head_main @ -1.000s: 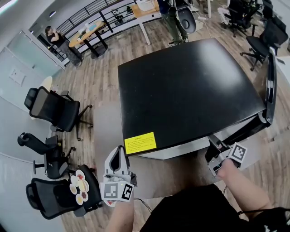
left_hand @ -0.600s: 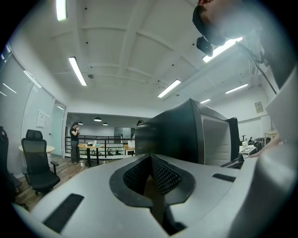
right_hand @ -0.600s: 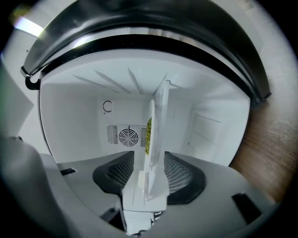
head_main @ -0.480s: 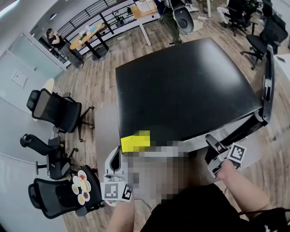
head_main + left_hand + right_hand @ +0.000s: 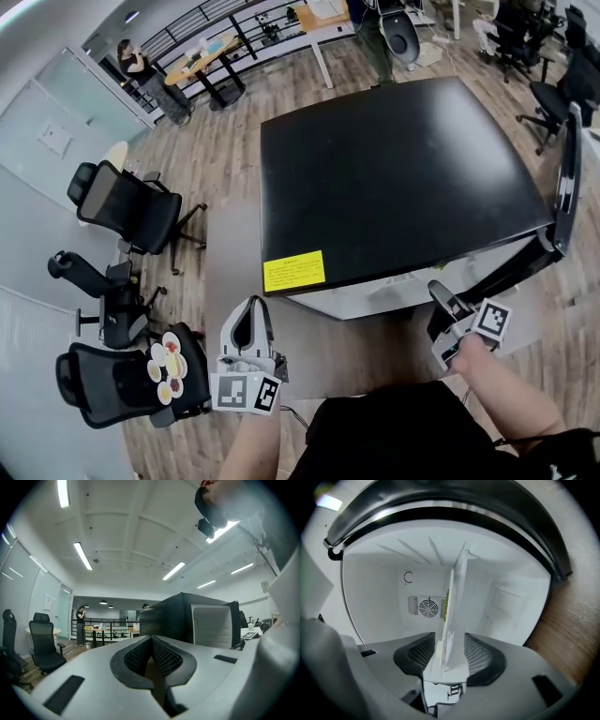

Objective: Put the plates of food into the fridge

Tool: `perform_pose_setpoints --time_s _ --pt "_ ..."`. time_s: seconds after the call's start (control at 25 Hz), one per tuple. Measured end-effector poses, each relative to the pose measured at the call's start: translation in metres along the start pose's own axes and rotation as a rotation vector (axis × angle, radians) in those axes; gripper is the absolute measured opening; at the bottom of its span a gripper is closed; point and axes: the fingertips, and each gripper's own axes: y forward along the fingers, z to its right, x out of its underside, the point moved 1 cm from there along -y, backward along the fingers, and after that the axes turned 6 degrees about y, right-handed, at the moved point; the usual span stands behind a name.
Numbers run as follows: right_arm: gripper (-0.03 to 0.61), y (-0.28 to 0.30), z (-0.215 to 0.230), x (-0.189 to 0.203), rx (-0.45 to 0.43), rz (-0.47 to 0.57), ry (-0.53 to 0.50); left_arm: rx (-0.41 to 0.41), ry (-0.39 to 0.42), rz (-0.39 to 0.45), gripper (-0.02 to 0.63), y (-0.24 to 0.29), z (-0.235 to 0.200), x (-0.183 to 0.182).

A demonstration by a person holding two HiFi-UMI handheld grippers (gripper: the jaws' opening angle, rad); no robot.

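Observation:
The black fridge (image 5: 403,178) stands in front of me with its door (image 5: 562,178) swung open at the right. My right gripper (image 5: 448,317) reaches level into the opening. Its jaws have just been opening. In the right gripper view a white plate (image 5: 453,606) with a bit of green food shows edge-on between the pads of the right gripper (image 5: 452,641), and they stand off it. Behind the plate are the white inner wall and a fan grille (image 5: 425,606). My left gripper (image 5: 248,337) (image 5: 151,638) hangs shut and empty at the fridge's left front. Another plate of food (image 5: 167,368) lies on a chair seat at lower left.
Black office chairs (image 5: 131,211) stand on the wooden floor at the left. Desks (image 5: 211,52) and a standing person (image 5: 141,61) are far back. A yellow label (image 5: 293,271) marks the fridge top's front edge.
The head view has swung a little to the left. My left gripper has drifted slightly towards the fridge. The right gripper stays at the fridge opening.

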Motion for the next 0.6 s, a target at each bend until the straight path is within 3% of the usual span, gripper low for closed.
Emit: perform_pose_setpoints --time_s 0.2,0.32,0.44,0.6 --pt "0.184 0.012 0.006 0.012 0.006 -0.017 -0.023 0.031 -0.024 -0.023 0.006 -0.013 -0.008 0.014" --pt "0.184 0.017 0.013 0.029 0.004 -0.026 -0.018 0.046 0.028 -0.045 0.006 -0.021 -0.011 0.021" --pt "0.183 0.012 0.035 0.054 0.09 -0.053 -0.028 0.025 0.045 -0.055 0.006 -0.041 -0.021 0.028" --pt "0.184 0.017 0.036 0.087 0.152 -0.088 -0.039 -0.019 0.041 0.012 0.006 -0.064 -0.045 0.015"
